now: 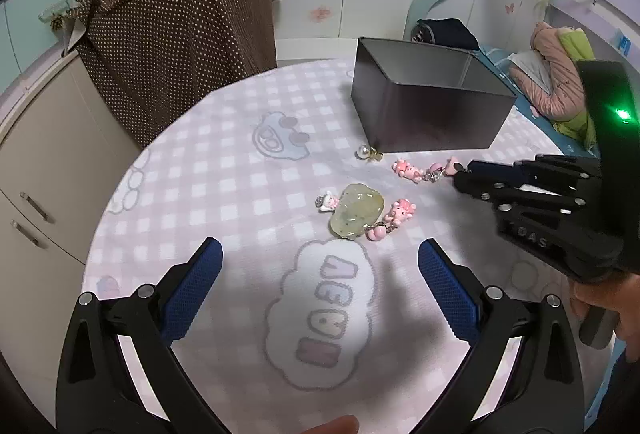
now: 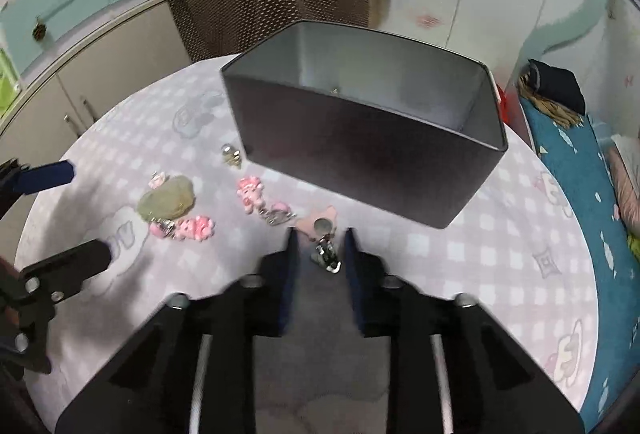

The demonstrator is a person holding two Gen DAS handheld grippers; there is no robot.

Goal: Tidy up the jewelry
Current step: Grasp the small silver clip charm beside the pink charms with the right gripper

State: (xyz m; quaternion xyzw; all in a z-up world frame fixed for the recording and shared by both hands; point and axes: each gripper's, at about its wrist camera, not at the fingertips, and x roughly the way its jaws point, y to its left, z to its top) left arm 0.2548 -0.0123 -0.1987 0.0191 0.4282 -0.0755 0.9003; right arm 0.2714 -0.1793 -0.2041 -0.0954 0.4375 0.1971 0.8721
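Observation:
A dark open box (image 1: 432,113) (image 2: 360,161) stands on the pink checked tablecloth (image 1: 224,161). In front of it lie a pearl earring (image 1: 366,151) (image 2: 231,153), a pale green stone (image 1: 356,211) (image 2: 168,199) with a small white charm (image 1: 326,201) beside it, and a pink bear charm (image 1: 402,211) (image 2: 192,228). A second pink bear (image 1: 404,167) (image 2: 250,191) is chained to a pink star charm (image 1: 452,163) (image 2: 310,224). My right gripper (image 1: 460,169) (image 2: 322,234) is shut on that star charm, low over the cloth. My left gripper (image 1: 320,258) (image 2: 90,211) hovers open just short of the green stone, holding nothing.
A brown dotted cloth (image 1: 176,45) covers something behind the table. Beige cabinets (image 1: 36,169) stand left of the table, and a bed with blue bedding (image 2: 568,193) lies to the right. A person's hand (image 1: 600,298) grips the right tool.

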